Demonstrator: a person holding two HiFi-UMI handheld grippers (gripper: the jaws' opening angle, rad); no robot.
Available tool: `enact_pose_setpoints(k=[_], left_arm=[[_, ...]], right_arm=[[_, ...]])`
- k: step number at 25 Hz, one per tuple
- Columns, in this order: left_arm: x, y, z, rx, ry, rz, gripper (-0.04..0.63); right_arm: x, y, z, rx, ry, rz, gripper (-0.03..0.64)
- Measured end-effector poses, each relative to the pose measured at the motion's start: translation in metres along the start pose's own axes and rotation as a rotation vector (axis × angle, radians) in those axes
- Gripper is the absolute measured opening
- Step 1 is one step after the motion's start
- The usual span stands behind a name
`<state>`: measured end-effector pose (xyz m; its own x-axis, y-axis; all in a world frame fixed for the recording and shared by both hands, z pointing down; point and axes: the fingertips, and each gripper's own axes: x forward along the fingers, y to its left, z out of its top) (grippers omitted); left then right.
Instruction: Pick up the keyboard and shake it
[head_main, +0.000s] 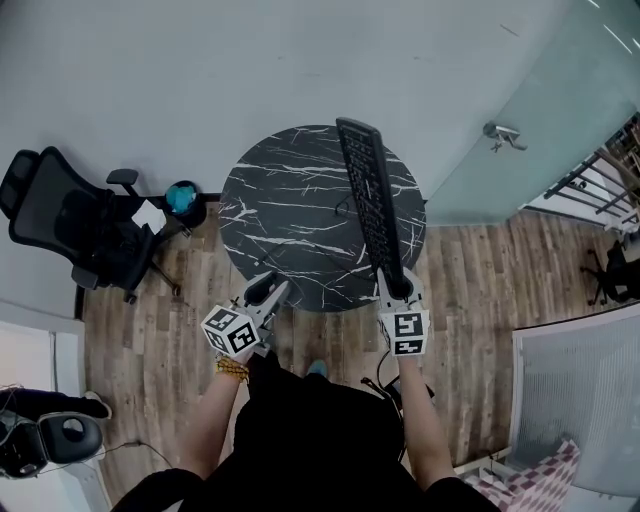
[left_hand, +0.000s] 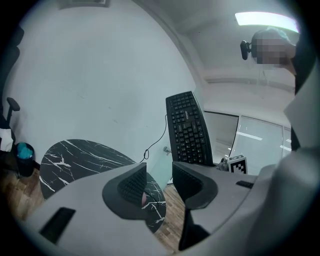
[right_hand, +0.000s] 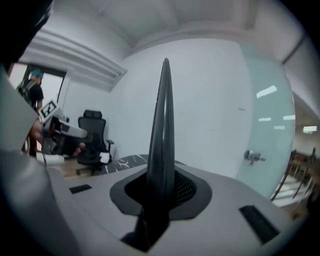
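The keyboard (head_main: 372, 200) is up off the bench (head_main: 290, 210), held in the air over its right side and reaching away toward the far wall. Only its near short end is gripped. The right claw (head_main: 398, 290) is pinched on that end, and the right gripper view shows the board edge-on, rising straight out from between the pressed pads. The whole length hangs off that one small bite, which looks to me like the weak point. A hard shake would put a lot of leverage on the pads, and the board could twist in them or slide out. It would then drop onto the marble top or the wooden floor (head_main: 480, 290).

A thin cable (left_hand: 160, 132) trails down from the keyboard toward the bench, and I cannot see where it ends. If it is plugged in or catches on the rim, a sharp swing could tug the board out of the grip.

The left claw (head_main: 262, 290) sits at the near left rim of the bench, its jaws spread with nothing between them, so it is giving no support. Swung wide, the free far end might knock the bench top. I can't judge whether it could reach the glass door (head_main: 503, 134) on the far right. The office chair (head_main: 70, 225) at the left looks well out of harm's way.
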<state>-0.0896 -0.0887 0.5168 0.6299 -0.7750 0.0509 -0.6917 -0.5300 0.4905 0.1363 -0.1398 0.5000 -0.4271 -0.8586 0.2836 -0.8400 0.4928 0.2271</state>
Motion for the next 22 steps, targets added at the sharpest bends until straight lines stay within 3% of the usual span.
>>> enact_pose_setpoints(k=[3, 6, 8, 10, 14, 18, 20, 22], left_arm=[[0.002, 0.0, -0.008, 0.011, 0.027, -0.003, 0.166], [0.0, 0.001, -0.017, 0.002, 0.05, 0.0, 0.166], [-0.001, 0.004, -0.021, -0.004, 0.061, 0.008, 0.166], [-0.001, 0.004, -0.026, 0.002, 0.077, 0.012, 0.166], [0.001, 0.002, -0.034, 0.027, 0.11, 0.003, 0.166], [-0.003, 0.003, -0.035, 0.016, 0.114, 0.008, 0.166], [-0.004, 0.002, -0.036, 0.032, 0.124, 0.008, 0.166], [-0.004, -0.001, -0.037, 0.076, 0.139, 0.01, 0.166]], right_arm=[[0.001, -0.02, 0.006, -0.303, 0.071, -0.122, 0.084], [0.005, -0.026, 0.003, -0.567, 0.131, -0.158, 0.084], [0.007, -0.018, -0.004, -0.682, 0.16, -0.139, 0.084], [0.008, -0.005, -0.016, -0.732, 0.177, -0.107, 0.084], [0.011, 0.018, -0.035, -0.703, 0.197, -0.05, 0.084], [0.014, 0.029, -0.043, -0.606, 0.208, -0.018, 0.084], [0.015, 0.034, -0.04, -0.502, 0.198, -0.01, 0.084], [0.016, 0.046, -0.036, -0.327, 0.175, 0.026, 0.084]])
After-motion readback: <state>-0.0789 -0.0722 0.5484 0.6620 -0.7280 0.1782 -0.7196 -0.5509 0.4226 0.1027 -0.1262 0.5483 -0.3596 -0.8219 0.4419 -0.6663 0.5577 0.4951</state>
